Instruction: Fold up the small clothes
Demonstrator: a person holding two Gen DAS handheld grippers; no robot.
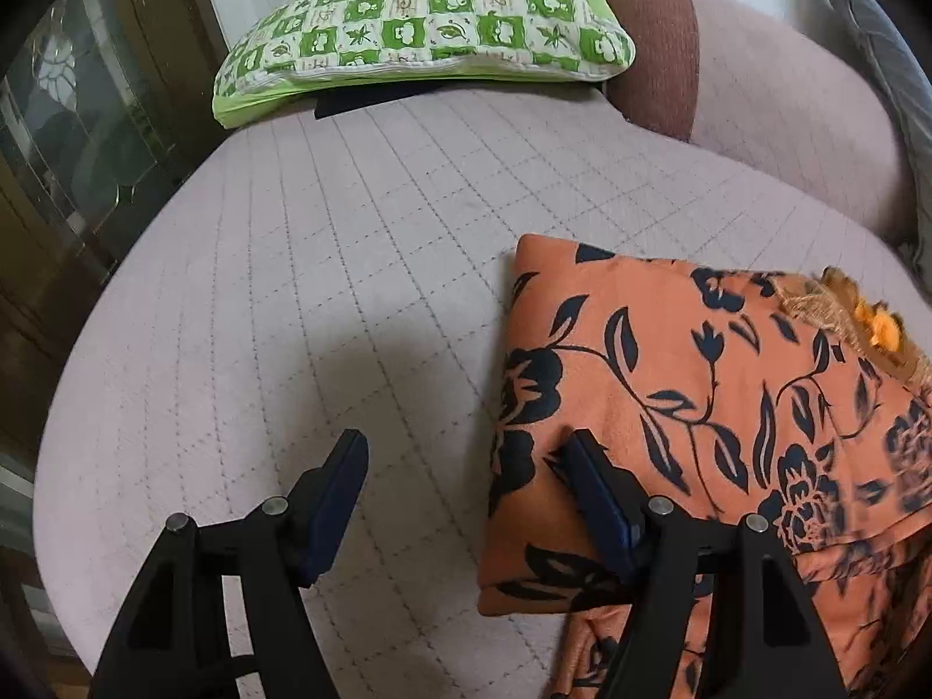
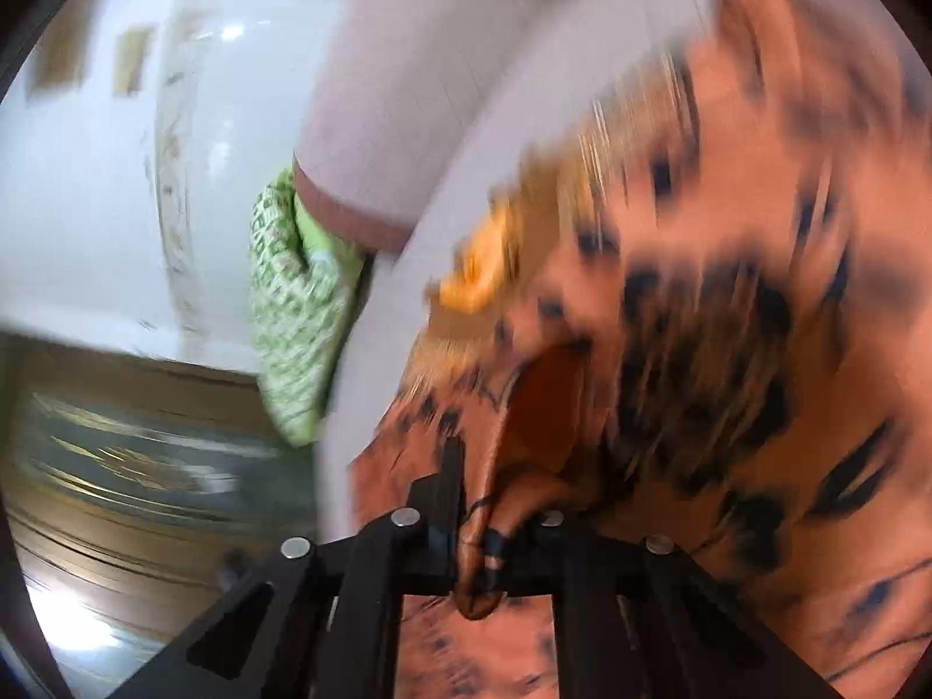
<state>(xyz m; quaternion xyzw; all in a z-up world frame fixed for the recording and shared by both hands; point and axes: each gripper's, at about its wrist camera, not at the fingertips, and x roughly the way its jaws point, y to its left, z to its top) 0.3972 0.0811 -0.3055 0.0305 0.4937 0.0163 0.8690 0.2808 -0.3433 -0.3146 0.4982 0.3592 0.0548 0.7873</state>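
An orange garment with a black flower print (image 1: 687, 408) lies partly folded on the pink quilted sofa seat (image 1: 326, 268), at the right. My left gripper (image 1: 466, 454) is open and empty; its right finger rests on the garment's left edge and its left finger is over bare seat. In the blurred right wrist view my right gripper (image 2: 472, 466) is shut on a bunched fold of the same garment (image 2: 728, 320) and holds it lifted. A tan fringe with an orange trim (image 1: 856, 314) shows at the garment's far right.
A green-and-white checked cushion (image 1: 425, 23) lies at the far end of the seat, next to a brown bolster (image 1: 652, 46). The pink backrest (image 1: 804, 116) runs along the right. A dark glass-fronted cabinet (image 1: 87, 134) stands to the left, beyond the seat's edge.
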